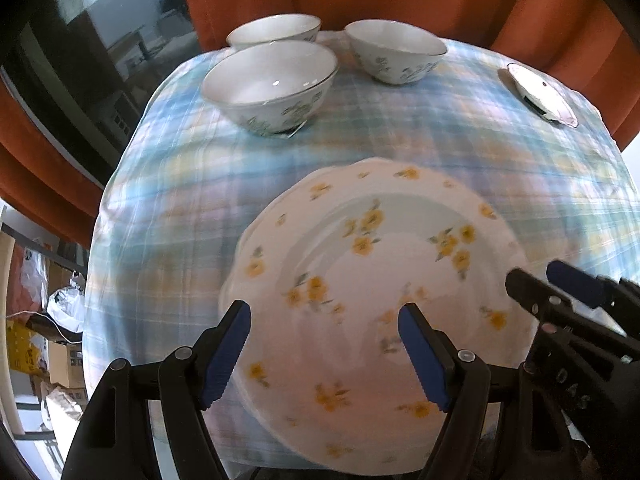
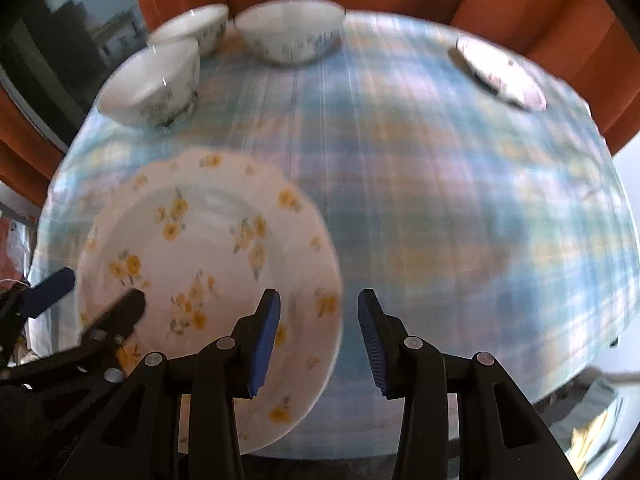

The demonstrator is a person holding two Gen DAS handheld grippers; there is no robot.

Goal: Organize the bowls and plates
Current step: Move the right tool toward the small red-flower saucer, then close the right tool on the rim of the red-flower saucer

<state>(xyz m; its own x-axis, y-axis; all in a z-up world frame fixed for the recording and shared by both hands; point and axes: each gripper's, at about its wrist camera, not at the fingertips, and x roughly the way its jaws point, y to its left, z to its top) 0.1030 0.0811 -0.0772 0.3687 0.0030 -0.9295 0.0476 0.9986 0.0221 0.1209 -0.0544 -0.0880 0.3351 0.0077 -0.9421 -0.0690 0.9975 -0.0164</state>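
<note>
Near the front edge of the tabletop, a large flowered plate lies flat on a blue plaid cloth, with both tongs held over it. The left tongs are spread wide and grasp nothing, the plate's near-left rim lying between the two blue ribbed pads. The right tongs are likewise released, straddling the plate's right rim; whether any pad touches the glaze cannot be told, since both views are motion-blurred. Three bowls are grouped at the far left: the nearest bowl, a second bowl just behind it, and a third bowl beside them to the right. A small plate sits well apart at the far right, apparently tilted on something dark beneath it. The step in hand is judged to be the pick-up of the large plate. A good grasp is judged to need one pad slid under the raised scalloped rim and one above, with the pinch placed well in on the rim rather than at its thin edge. The plate appears to be glazed ceramic, smooth, hard and probably slippery against the pads; its rim is wavy, its well shallow. The bowls are thin-walled and flared, with a fine dark rim line and a grey-green floral print. The soft, slightly creased cloth may drag if the plate is slid.
</note>
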